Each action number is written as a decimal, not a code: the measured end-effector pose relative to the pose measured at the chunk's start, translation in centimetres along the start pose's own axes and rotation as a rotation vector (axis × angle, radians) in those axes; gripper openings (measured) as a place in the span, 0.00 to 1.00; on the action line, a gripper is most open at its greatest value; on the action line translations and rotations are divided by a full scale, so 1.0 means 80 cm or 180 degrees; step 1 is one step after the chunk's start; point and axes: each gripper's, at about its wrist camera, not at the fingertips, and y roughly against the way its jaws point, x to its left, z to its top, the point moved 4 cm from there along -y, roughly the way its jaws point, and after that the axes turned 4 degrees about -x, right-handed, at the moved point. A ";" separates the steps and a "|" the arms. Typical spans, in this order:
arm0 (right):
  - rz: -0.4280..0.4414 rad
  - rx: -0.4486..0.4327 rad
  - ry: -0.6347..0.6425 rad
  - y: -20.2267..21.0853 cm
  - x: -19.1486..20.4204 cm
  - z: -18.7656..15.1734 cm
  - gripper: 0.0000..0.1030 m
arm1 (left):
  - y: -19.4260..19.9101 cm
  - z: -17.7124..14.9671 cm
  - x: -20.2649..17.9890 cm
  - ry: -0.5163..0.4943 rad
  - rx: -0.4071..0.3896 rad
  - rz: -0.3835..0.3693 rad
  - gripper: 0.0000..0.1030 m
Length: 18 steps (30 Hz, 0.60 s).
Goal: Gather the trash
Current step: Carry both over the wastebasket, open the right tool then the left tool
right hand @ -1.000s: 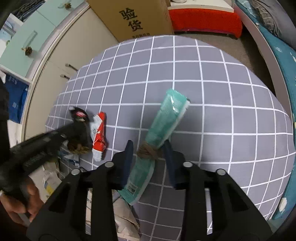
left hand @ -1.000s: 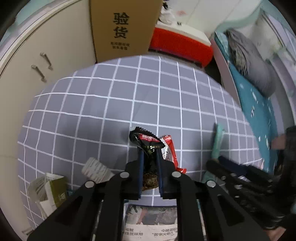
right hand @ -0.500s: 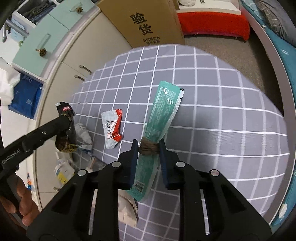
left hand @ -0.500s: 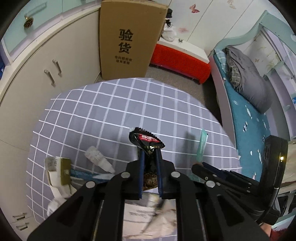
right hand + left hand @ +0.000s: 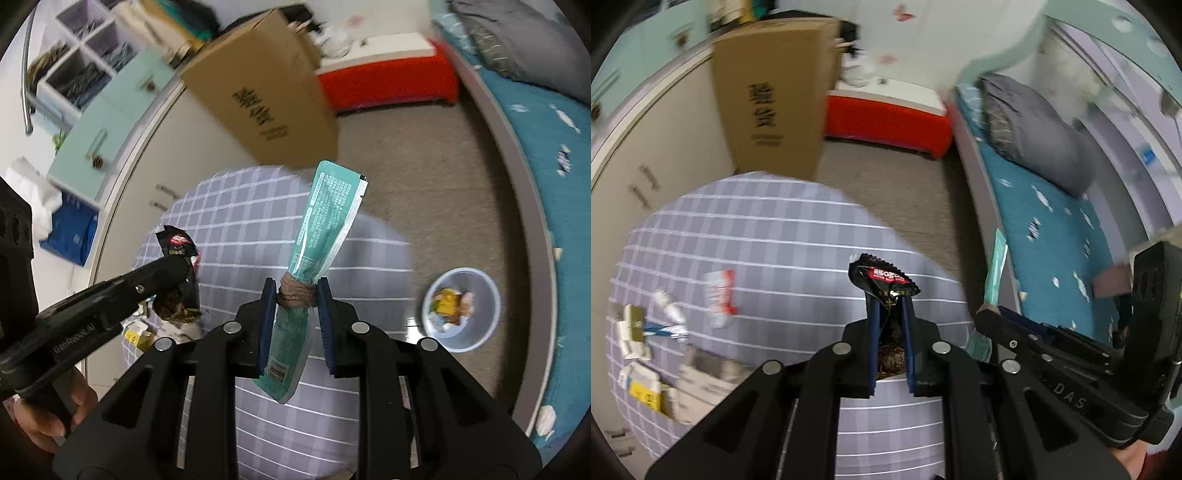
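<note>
**Both tongs carry wrappers above the table**

The left gripper point(image 5: 890, 325) is clamped on a black wrapper point(image 5: 882, 277), held above the checked tablecloth point(image 5: 775, 240). The right gripper point(image 5: 295, 295) pinches a long green wrapper point(image 5: 325, 218) at its tied middle. A red-and-white wrapper point(image 5: 720, 295) lies on the cloth. A bin point(image 5: 461, 308) with scraps stands on the floor.

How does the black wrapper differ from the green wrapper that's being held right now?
The black wrapper is dark with a red label, short and crumpled; the green wrapper is teal, long and flat, bound by brown twine at its middle. The black one sits in the left hand-held gripper, the green one in the right hand-held gripper. Both are clamped and lifted off the checked tablecloth.
</note>
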 end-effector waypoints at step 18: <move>-0.0439 -0.0511 -0.0425 0.142 -0.214 0.024 0.24 | -0.064 -0.013 -0.274 -0.0788 0.0186 -0.0378 0.11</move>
